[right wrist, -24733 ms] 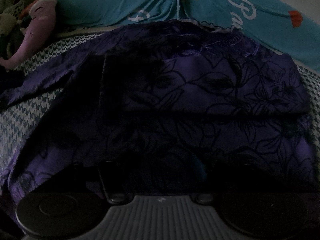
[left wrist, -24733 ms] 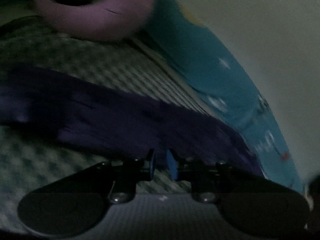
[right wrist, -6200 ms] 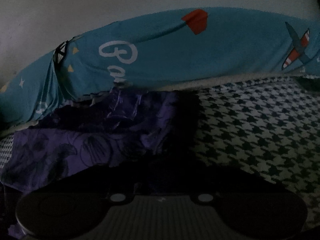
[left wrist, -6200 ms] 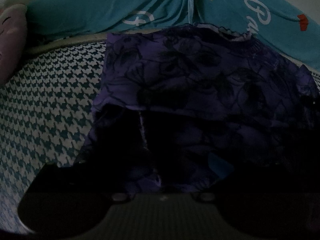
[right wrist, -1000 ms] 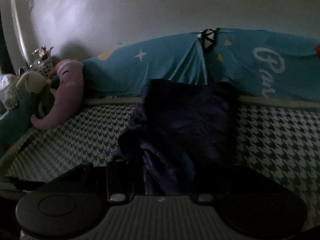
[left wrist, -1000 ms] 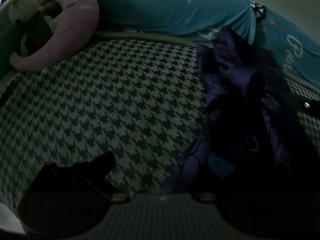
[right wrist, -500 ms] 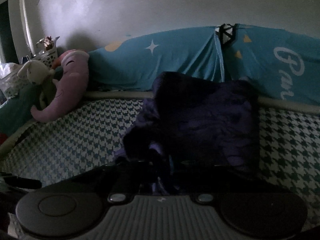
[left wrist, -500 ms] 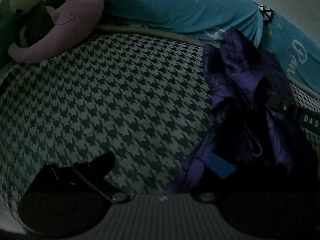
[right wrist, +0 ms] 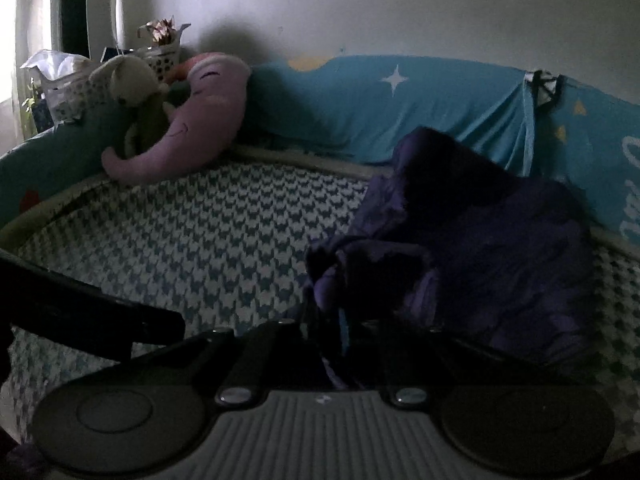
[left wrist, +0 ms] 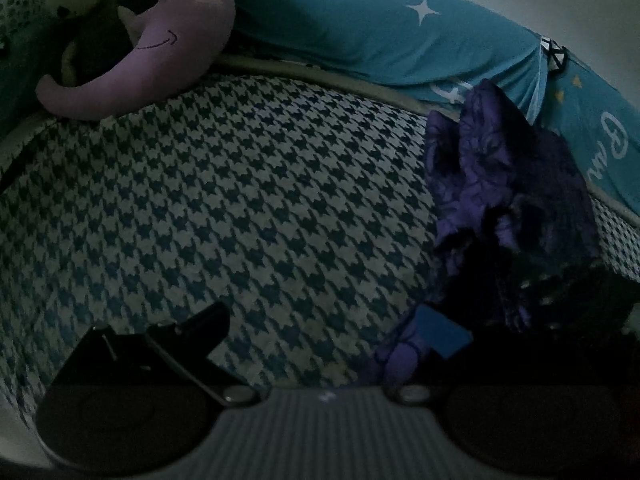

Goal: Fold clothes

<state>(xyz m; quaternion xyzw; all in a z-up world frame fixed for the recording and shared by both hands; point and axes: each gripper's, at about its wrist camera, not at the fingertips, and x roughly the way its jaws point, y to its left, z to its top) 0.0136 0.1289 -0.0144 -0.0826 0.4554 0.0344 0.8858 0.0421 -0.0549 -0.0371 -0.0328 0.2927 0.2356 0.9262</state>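
1. I see the dark purple floral-print garment point(left wrist: 500, 184) bunched in a heap on the bed's teal-and-white houndstooth sheet point(left wrist: 240, 200), near the long teal star-printed bolster point(left wrist: 380, 40) at the sheet's far edge.
2. My left gripper point(left wrist: 328, 332) has its fingers spread wide; the blue-padded one point(left wrist: 440, 334) touches the garment's near edge, the other lies over bare sheet, so nothing is pinched.
3. My right gripper point(right wrist: 332, 332) has its fingers nearly together and just beginning to part, a fold of the garment's near corner caught between them.
4. A lilac plush elephant point(right wrist: 192, 120) leans against the bolster's left end, well apart from the garment.
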